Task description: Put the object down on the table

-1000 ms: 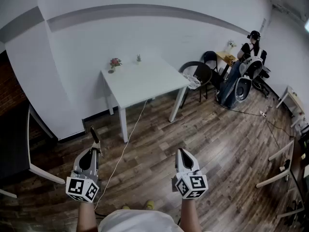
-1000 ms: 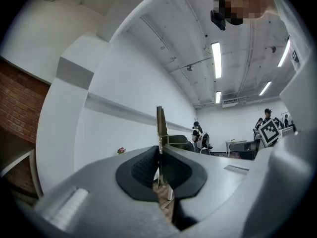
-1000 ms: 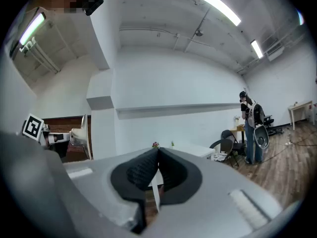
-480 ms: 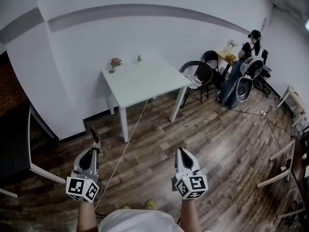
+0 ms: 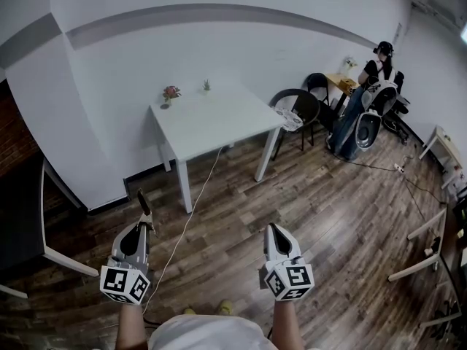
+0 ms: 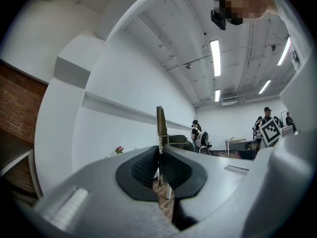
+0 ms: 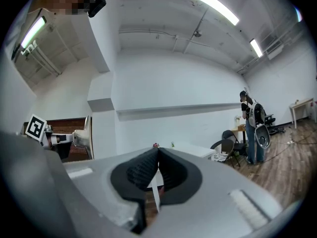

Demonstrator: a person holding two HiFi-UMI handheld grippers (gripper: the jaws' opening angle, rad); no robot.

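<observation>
My left gripper (image 5: 148, 227) is held low over the wooden floor, shut on a thin, flat dark strip (image 5: 144, 203) that sticks out forward past its tips. In the left gripper view the strip (image 6: 161, 124) stands upright, pinched between the closed black pads (image 6: 143, 168). My right gripper (image 5: 274, 229) hangs level with it on the right, shut, with nothing between its pads (image 7: 141, 170). The white table (image 5: 219, 126) stands ahead against the wall, well beyond both grippers.
Two small potted plants (image 5: 171, 94) sit at the table's far edge. A white cable (image 5: 191, 217) runs from the table across the floor. Dark chairs (image 5: 300, 109) and a standing person (image 5: 376, 75) are at the right. A dark table edge (image 5: 29, 217) is at the left.
The head view has shifted very slightly. Both grippers keep their places, and the strip stays in the left one.
</observation>
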